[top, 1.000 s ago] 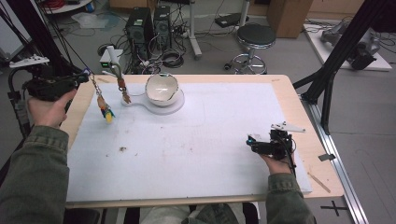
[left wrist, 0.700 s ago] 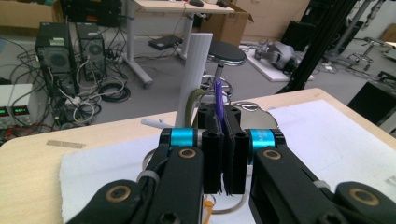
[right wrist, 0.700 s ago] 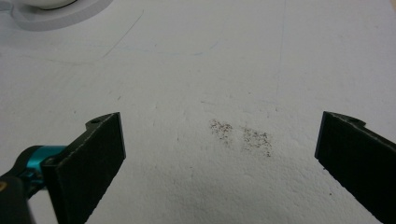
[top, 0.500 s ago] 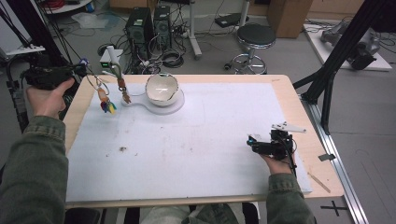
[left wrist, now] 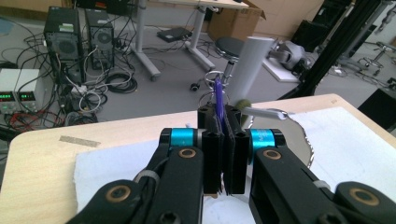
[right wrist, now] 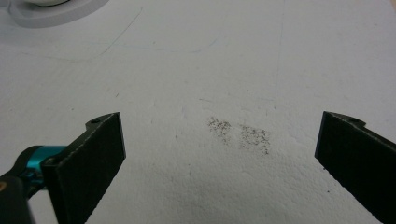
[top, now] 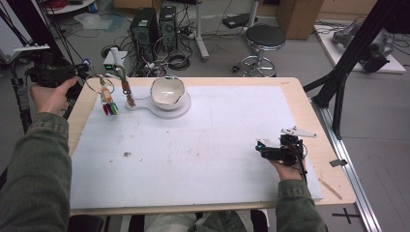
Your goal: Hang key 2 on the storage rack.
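My left gripper is held above the table's far left corner, shut on a key ring. Colourful tags and a brown piece dangle from the ring just over the mat. In the left gripper view its jaws are pressed together on a purple strip of that ring. A white bowl on a white base stands just right of the dangling bunch. My right gripper rests low at the table's right, and in the right gripper view it stands open over bare mat.
A white mat covers most of the wooden table. A dark smudge marks the mat between the right jaws. Beyond the far edge are computer towers, cables and a stool. A black frame stands at the right.
The left hand has drawn back toward the far left corner, carrying the key ring with it; the tags swing a little. The right hand has stayed put.
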### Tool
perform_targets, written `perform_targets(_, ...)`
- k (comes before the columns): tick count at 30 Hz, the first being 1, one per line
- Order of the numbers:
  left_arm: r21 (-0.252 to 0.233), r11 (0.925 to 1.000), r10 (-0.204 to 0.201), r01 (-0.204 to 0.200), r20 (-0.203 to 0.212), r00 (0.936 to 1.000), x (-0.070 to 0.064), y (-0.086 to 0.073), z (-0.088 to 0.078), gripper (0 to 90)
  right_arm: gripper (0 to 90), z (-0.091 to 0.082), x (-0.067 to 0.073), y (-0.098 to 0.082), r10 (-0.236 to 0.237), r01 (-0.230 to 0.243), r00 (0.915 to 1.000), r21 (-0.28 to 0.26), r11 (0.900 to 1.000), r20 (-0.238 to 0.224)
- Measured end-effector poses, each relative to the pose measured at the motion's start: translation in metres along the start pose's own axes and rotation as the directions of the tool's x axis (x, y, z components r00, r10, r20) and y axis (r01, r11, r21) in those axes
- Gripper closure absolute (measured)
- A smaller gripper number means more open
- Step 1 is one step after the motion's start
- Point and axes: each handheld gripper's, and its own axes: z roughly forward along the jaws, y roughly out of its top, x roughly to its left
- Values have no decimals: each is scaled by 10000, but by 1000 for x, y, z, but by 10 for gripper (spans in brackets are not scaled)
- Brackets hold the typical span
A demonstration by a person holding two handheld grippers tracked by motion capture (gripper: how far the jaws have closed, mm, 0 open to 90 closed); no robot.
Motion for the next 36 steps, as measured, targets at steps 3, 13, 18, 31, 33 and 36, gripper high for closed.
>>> perform_targets(3,72,9997,-250,249,172,9995,6,3,4,874,7,0,-1,0,-44,44,10000,-22,10000,-29)
perform_targets(13,-163,9981,-599,600,61,9982,8,12,25,874,7,1,-1,0,-55,55,10000,-5,10000,-36)
perform_targets(18,23,9979,-649,649,-164,9978,10,9,36,874,7,-1,-1,-1,87,-87,10000,-24,10000,-45)
perform_targets(31,-5,9978,-666,667,168,9976,-5,15,54,874,7,0,-4,0,145,-146,9998,-73,9999,-142)
perform_targets(33,111,9977,-679,676,331,9971,-7,13,58,874,7,-1,-4,0,123,-125,9998,-75,9999,-144)
perform_targets(36,309,9982,-537,523,476,9974,-11,11,62,874,7,-1,-4,0,125,-126,9998,-85,9999,-145)
